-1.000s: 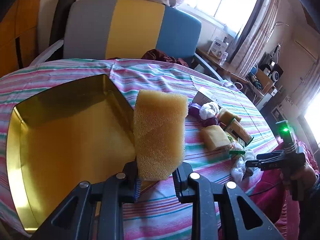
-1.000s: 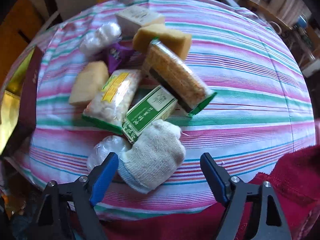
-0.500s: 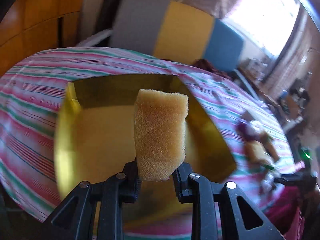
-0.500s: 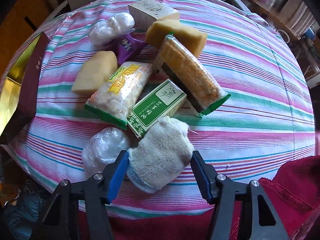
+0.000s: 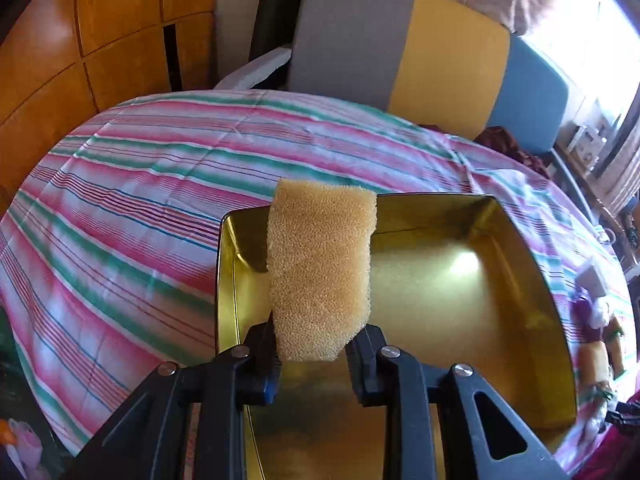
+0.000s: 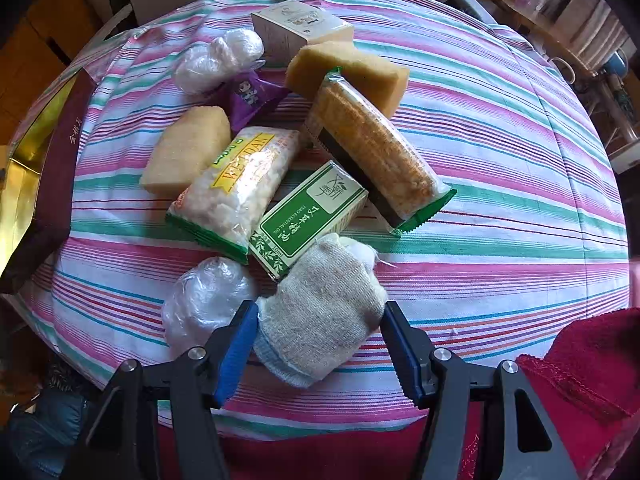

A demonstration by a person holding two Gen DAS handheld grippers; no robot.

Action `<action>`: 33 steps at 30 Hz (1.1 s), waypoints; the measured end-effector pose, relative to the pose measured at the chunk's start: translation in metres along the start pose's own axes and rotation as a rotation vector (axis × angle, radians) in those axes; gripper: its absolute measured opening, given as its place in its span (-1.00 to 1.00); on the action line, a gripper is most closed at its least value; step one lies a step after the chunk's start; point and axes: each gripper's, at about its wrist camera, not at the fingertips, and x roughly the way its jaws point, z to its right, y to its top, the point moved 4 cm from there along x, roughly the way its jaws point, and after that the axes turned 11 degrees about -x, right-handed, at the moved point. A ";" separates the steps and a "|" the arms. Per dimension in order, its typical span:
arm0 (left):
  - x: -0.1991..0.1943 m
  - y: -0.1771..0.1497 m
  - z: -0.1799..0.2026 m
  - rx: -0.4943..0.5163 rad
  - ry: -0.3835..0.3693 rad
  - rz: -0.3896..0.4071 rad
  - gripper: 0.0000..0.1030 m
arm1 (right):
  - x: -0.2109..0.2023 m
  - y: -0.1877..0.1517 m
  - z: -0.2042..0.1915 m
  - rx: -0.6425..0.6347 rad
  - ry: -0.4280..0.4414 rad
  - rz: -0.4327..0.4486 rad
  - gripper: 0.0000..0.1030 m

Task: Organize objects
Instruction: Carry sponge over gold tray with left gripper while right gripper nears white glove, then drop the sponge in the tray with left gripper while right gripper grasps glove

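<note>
My left gripper (image 5: 314,346) is shut on a yellow sponge (image 5: 320,272) and holds it upright over the near left part of a gold tin box (image 5: 532,272). My right gripper (image 6: 318,334) has its jaws against both sides of a rolled beige sock (image 6: 324,312) lying on the striped tablecloth (image 6: 500,168). Behind the sock lie a green box (image 6: 308,216), a white snack pack (image 6: 240,184), a long cracker pack (image 6: 372,148), two sponges (image 6: 348,72), a purple packet (image 6: 250,94), two plastic-wrapped balls (image 6: 208,300) and a white carton (image 6: 300,26).
The tin's dark red outer wall (image 6: 56,184) shows at the left edge of the right wrist view. A grey, yellow and blue chair back (image 5: 420,44) stands behind the table. Wooden panels (image 5: 80,40) are at the left. A red cloth (image 6: 592,360) lies at the near right.
My left gripper has swung left with the sponge, from beside the tin to over it. My right gripper has moved forward and closed from wide open onto the sock.
</note>
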 end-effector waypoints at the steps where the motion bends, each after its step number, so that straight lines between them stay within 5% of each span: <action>1: 0.006 0.002 -0.001 0.003 0.011 -0.004 -0.49 | 0.000 0.000 0.000 0.001 0.000 0.000 0.23; 10: 0.039 0.011 -0.010 -0.042 0.065 -0.035 -0.26 | 0.001 0.000 0.000 0.011 0.003 0.002 0.23; 18: -0.003 0.007 -0.013 -0.036 0.092 0.068 -0.26 | -0.002 -0.004 0.000 0.011 -0.006 0.015 0.19; 23: -0.041 -0.013 -0.016 -0.070 0.033 0.110 -0.26 | -0.008 -0.007 0.001 0.019 -0.014 0.045 0.04; 33: -0.067 -0.073 0.013 -0.042 -0.111 0.042 -0.26 | -0.019 -0.013 0.005 0.074 -0.024 0.116 -0.18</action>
